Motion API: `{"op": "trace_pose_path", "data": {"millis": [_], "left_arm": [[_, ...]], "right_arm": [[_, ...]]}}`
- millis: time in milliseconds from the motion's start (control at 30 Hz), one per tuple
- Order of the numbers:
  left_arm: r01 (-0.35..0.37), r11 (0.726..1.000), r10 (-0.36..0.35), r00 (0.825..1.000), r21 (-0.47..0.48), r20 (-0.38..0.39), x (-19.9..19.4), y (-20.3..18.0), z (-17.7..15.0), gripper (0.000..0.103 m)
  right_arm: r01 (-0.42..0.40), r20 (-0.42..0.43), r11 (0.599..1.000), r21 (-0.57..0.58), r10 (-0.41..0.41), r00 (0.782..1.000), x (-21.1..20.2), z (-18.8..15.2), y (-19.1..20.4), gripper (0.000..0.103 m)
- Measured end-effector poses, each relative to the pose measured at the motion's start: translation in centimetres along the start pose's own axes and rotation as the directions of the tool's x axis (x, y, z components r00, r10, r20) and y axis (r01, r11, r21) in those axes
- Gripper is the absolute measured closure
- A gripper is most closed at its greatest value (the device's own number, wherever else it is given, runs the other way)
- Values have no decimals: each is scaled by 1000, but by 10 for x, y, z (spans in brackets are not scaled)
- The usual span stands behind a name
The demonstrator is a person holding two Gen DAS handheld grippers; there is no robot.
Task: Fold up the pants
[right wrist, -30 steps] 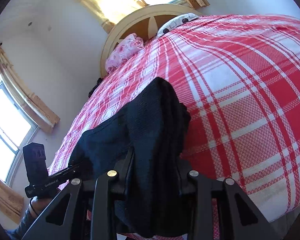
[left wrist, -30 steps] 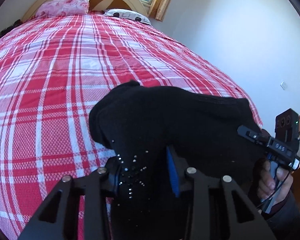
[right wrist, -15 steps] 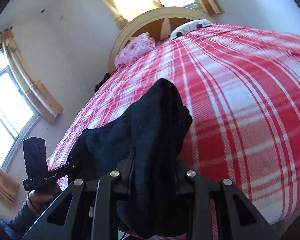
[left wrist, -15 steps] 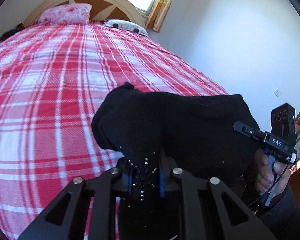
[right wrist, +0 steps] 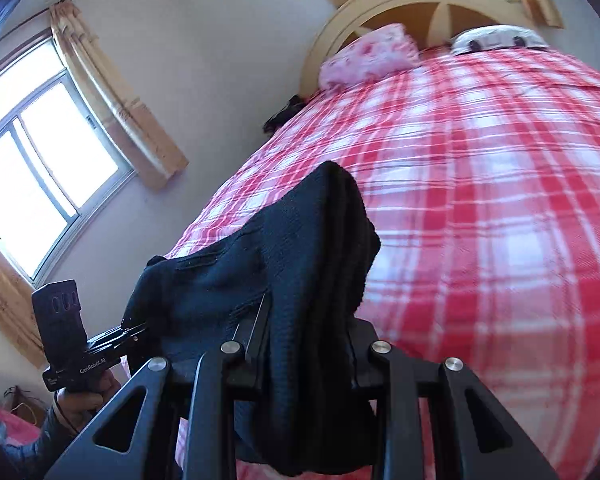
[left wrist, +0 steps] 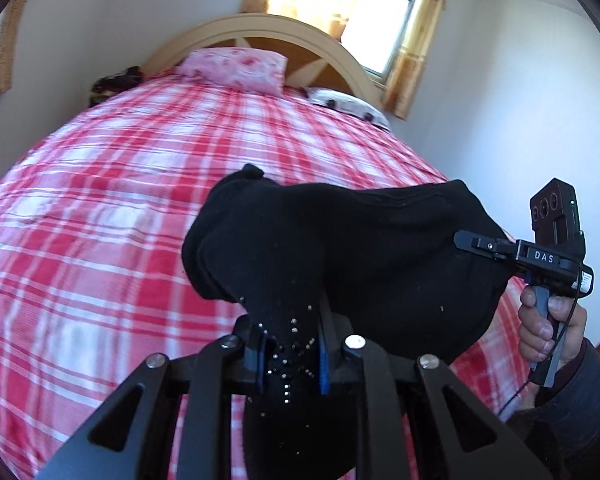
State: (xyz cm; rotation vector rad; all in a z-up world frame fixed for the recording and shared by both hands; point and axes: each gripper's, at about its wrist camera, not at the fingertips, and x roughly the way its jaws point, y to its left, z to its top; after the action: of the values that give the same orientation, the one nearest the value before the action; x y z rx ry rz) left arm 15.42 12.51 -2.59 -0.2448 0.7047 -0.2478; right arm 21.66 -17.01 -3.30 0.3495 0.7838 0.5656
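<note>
Bedroom, item one: bed under red-and-white plaid cover, arched headboard, pink pillow.

Item two: black pants, bunched, slung between my two grippers above the foot of the bed.

Left gripper: clamped on a fold dotted with small studs, seen only from the left wrist.

Right gripper: clamped on a thick knit fold.

Right wrist alone shows the side window; left wrist alone shows the hand gripping the right handle.
</note>
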Motion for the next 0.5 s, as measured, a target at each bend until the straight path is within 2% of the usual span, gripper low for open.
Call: {"op": "trace_pose_path", "data": {"millis": [167,300,367,400,433,467,500], "left_arm": [[-107,994,107,993,-14,-41,26,47,8,84],[-131,991,128,988,-29,-87,50,69,3,82],[-134,991,131,987,-17,-92,56,69,1,77],[-139,990,138,987,-8,-87,55,69,0,74],[-157,988,156,985,4,-79,54,67,-2,61],[-174,985,174,982,10,-73,52,67,-3,39],[-216,976,217,974,21,-70,52,66,-7,28]], "right_arm": [[-35,-71,999,-16,34,997,80,24,19,74],[-20,-138,1000,-17,18,990,133,33,20,74],[-5,-167,1000,-5,4,986,151,35,13,74],[-3,-176,1000,0,3,984,156,36,8,74],[-4,-184,1000,5,5,983,157,34,5,74],[-7,-195,1000,9,8,981,159,34,2,73],[-1,-207,1000,3,2,978,161,34,1,72]]}}
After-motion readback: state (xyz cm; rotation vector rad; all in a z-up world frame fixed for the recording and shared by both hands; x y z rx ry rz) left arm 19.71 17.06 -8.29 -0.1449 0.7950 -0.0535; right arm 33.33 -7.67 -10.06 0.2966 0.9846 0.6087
